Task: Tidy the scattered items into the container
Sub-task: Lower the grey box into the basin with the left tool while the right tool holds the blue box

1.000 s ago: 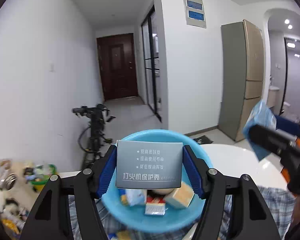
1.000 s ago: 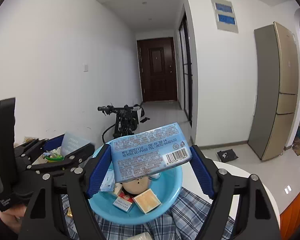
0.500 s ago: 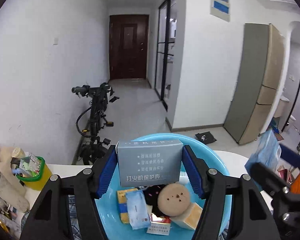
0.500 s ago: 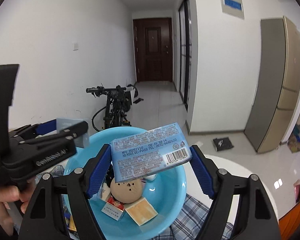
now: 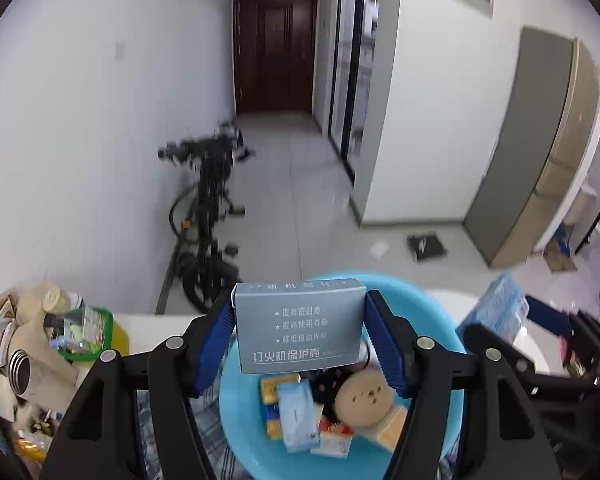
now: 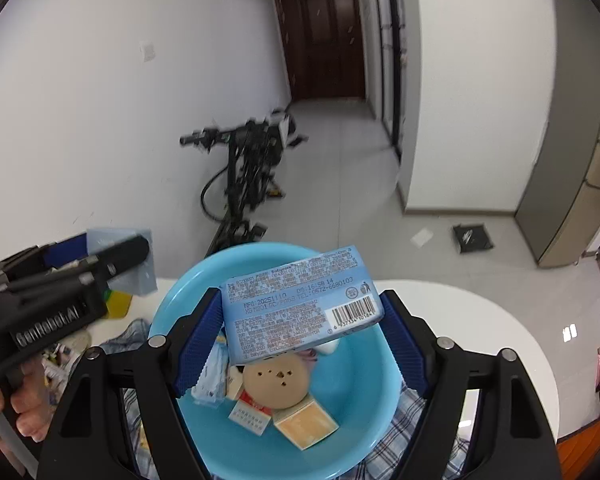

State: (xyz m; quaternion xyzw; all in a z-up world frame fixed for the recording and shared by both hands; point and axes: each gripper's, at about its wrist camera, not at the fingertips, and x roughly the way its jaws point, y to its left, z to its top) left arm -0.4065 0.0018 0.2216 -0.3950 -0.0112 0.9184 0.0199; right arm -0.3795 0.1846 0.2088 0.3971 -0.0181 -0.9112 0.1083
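My left gripper is shut on a grey box with white Chinese print and holds it above the blue bowl. My right gripper is shut on a light blue wipes pack with a barcode, held above the same bowl. The bowl holds several small items: a tan round disc, small boxes and packets. The right gripper and its pack show at the right of the left wrist view; the left gripper body shows at the left of the right wrist view.
The bowl stands on a checked cloth on a white round table. A clutter of jars and packets with a yellow-green tub lies at the table's left. Beyond the table edge are a bicycle and the tiled floor.
Both grippers have tilted down and moved closer over the bowl, so more of its contents show. Each still holds its item.
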